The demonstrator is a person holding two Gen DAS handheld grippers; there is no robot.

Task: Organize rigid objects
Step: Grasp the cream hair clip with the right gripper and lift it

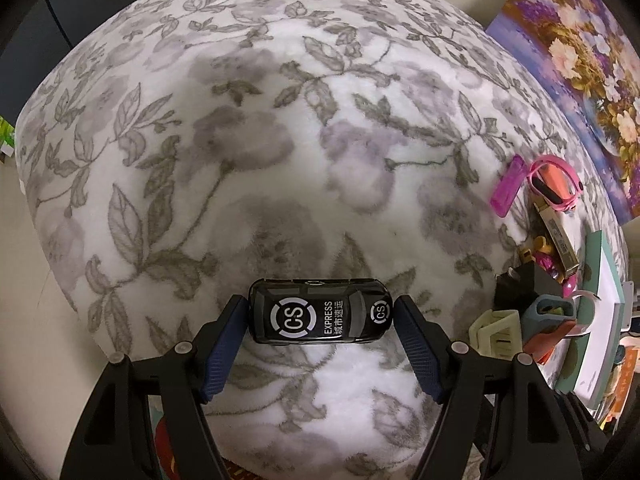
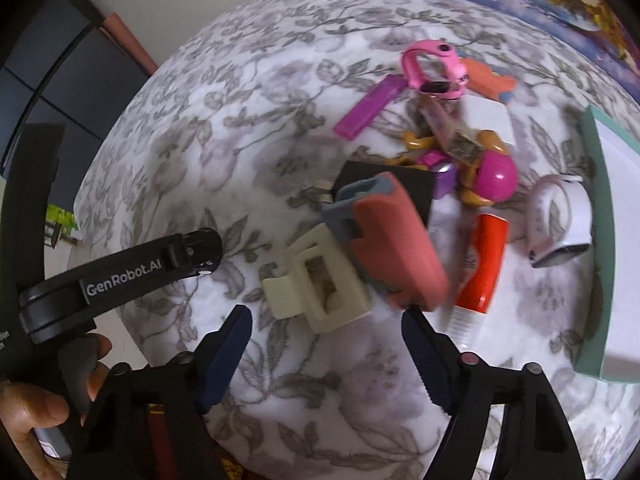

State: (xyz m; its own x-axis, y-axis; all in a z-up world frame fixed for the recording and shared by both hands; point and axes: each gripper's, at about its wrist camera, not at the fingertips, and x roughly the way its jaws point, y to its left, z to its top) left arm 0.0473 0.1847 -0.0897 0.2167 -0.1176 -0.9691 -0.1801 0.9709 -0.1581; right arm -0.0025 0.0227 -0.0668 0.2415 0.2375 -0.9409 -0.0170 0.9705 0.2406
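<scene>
Floral cloth beneath toy car clamped in left claw

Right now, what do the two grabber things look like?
Both the left gripper and the right gripper have shiny black plastic arms with round silver pins. Their fingers wear dark blue ribbed pads. In the right wrist view, the other gripper's black body shows white "GenRobot.AI" lettering. No cables or sleeves show.

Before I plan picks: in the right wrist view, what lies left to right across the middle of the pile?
Cream hair clip → salmon-pink case → red tube → white smartwatch → teal-edged box.
</scene>
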